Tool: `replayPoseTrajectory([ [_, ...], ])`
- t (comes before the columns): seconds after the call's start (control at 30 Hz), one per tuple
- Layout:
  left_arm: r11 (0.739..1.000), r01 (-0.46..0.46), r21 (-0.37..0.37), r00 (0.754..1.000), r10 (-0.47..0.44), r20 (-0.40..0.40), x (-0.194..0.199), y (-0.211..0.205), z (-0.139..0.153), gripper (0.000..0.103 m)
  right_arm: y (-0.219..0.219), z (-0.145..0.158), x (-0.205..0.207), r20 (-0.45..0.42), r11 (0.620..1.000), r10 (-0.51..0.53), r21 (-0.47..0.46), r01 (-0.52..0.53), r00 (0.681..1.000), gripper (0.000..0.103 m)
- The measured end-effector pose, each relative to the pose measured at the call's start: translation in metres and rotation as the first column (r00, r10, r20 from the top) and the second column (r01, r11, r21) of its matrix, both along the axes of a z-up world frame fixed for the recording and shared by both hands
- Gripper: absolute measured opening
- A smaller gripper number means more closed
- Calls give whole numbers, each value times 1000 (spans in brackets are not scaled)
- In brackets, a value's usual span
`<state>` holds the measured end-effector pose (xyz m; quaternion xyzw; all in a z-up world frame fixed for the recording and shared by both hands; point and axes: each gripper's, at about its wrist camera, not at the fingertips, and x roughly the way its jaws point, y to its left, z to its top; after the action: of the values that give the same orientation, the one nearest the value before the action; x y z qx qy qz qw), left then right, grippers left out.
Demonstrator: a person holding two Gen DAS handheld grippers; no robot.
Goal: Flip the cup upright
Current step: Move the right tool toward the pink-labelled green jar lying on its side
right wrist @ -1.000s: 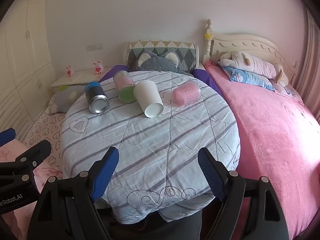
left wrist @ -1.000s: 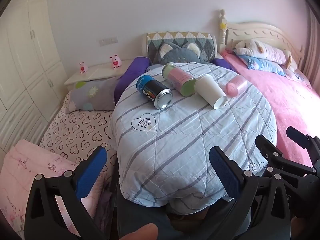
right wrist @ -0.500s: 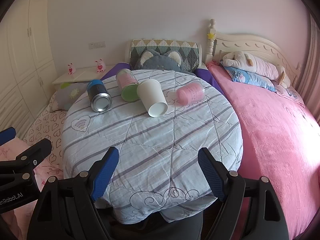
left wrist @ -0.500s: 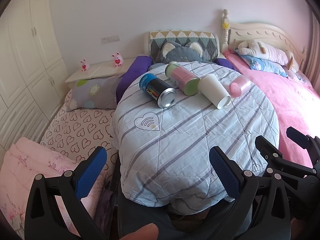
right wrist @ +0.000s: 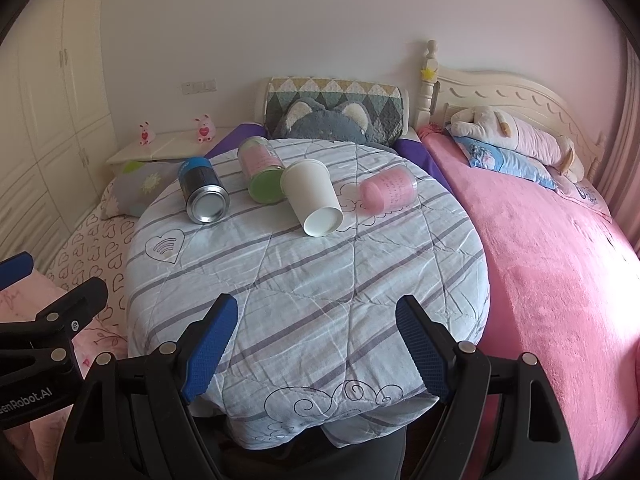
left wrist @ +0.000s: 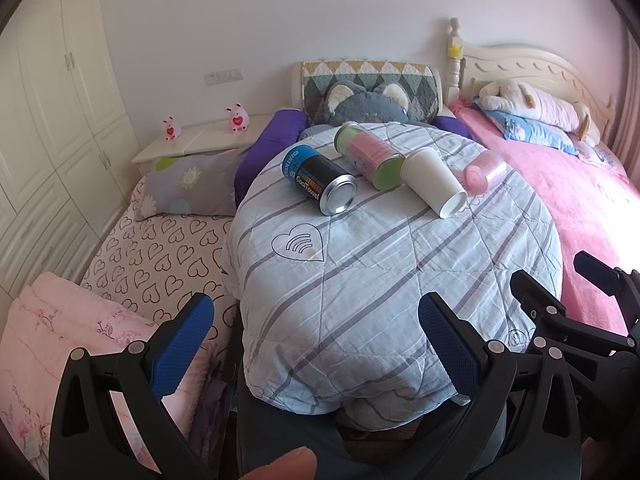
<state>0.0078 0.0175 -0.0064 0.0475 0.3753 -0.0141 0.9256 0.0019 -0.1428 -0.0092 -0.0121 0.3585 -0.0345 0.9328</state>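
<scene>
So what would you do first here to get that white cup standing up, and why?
Probably reach the right hand-held gripper forward toward the white cup. The cup lies on its side on the striped quilt, its closed base facing the camera, touching the green-lidded jar. Both the right and the left hand-held gripper are open, empty and well short of it.

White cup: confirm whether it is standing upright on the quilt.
No, the white cup lies on its side on the striped quilt, its base facing the camera.
</scene>
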Motion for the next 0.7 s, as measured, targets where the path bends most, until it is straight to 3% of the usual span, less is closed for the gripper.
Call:
replayPoseTrajectory([
  [0.7, 1000, -25, 3, 998, 25, -57, 32, 7, -24, 103, 7, -16, 32, -58, 1000, 15, -5, -15, 998, 82],
])
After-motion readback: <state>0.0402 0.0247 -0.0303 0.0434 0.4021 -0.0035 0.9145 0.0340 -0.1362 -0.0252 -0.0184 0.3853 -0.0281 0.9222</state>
